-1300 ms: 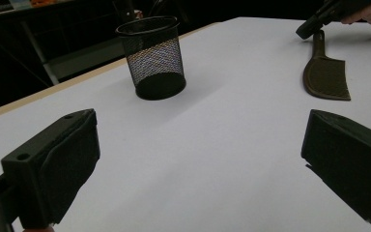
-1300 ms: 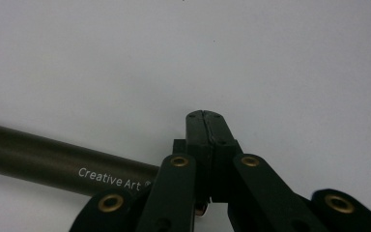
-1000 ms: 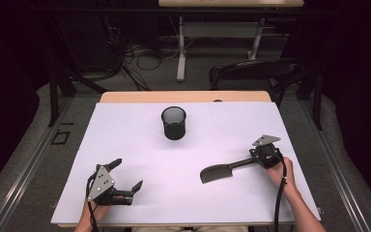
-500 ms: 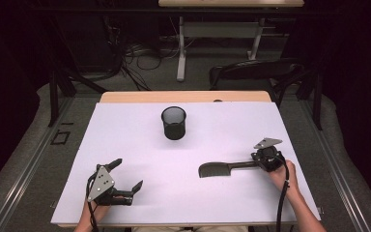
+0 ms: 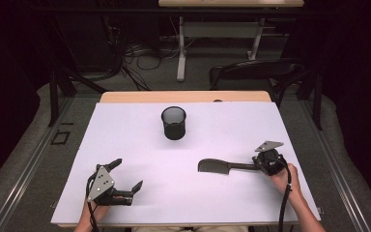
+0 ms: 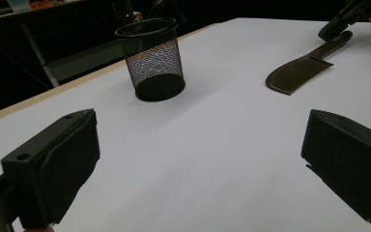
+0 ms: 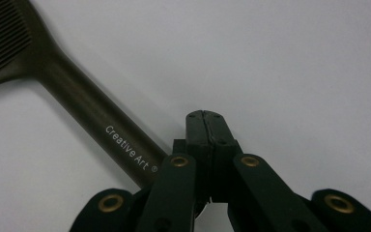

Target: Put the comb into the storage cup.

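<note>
1. The comb point(image 5: 221, 167) is dark brown-black plastic, with a broad toothed head and a long, narrow handle.
2. It lies flat on the white table top, on the right half, its head pointing left toward the middle and its handle running right.
3. Fine, closely set teeth line the head's edge point(image 6: 290, 77).
4. White lettering on the handle point(image 7: 92, 130) reads "Creative Art".
5. It sits well apart from the black mesh cup point(image 5: 174, 123), nearer the person.

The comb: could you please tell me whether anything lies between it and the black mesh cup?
Nothing visible does. Bare white table lies between the comb and the mesh cup; the left gripper sits well off to the side, its jaws open.
</note>
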Available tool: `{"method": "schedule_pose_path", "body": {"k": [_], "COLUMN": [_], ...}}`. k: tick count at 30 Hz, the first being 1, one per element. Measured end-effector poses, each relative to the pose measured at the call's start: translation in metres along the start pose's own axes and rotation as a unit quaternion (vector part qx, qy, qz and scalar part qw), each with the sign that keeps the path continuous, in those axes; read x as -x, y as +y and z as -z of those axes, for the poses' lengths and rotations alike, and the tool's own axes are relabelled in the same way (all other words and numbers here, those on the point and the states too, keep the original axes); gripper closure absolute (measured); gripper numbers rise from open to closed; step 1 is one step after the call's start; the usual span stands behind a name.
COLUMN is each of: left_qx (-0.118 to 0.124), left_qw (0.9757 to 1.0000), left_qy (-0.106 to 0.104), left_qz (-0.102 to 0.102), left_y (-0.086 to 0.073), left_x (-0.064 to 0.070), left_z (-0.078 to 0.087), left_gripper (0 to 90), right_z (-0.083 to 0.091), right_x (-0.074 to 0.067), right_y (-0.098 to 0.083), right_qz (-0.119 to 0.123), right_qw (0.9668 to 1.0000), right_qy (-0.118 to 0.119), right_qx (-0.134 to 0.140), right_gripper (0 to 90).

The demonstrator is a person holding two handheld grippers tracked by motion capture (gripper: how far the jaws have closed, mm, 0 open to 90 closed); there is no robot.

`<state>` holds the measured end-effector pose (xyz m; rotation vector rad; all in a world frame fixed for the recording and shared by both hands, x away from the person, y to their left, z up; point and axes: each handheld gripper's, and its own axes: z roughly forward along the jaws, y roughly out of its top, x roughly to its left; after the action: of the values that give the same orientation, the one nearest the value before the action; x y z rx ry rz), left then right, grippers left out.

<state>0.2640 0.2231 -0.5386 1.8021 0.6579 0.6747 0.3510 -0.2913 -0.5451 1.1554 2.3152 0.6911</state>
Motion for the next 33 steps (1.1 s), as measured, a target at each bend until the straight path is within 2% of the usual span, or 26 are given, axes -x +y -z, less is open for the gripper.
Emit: {"method": "schedule_pose_path", "body": {"k": [13, 20, 27, 33], "left_qx": [-0.001, -0.003, -0.002, -0.002], "left_qw": [1.0000, 1.0000, 1.0000, 1.0000], "left_qy": [-0.001, -0.004, -0.003, -0.003], "left_qz": [0.001, 0.001, 0.000, -0.001], "left_y": [0.000, 0.000, 0.000, 0.000], "left_x": [-0.001, 0.000, -0.001, -0.001], "left_z": [-0.001, -0.002, -0.002, -0.002], "left_gripper": [0.0, 0.0, 0.0, 0.0], "right_z": [0.004, 0.009, 0.012, 0.012], "right_x": [-0.008, -0.007, -0.010, -0.014], "right_y": [-0.001, -0.007, -0.009, -0.007], "right_qz": [0.000, -0.010, -0.008, -0.001], "right_qw": [0.9999, 0.9997, 0.9996, 0.9992], "right_qy": [0.006, 0.009, 0.012, 0.015], "right_qx": [-0.013, -0.020, -0.023, -0.036], "right_gripper": [90.0, 90.0, 90.0, 90.0]}}
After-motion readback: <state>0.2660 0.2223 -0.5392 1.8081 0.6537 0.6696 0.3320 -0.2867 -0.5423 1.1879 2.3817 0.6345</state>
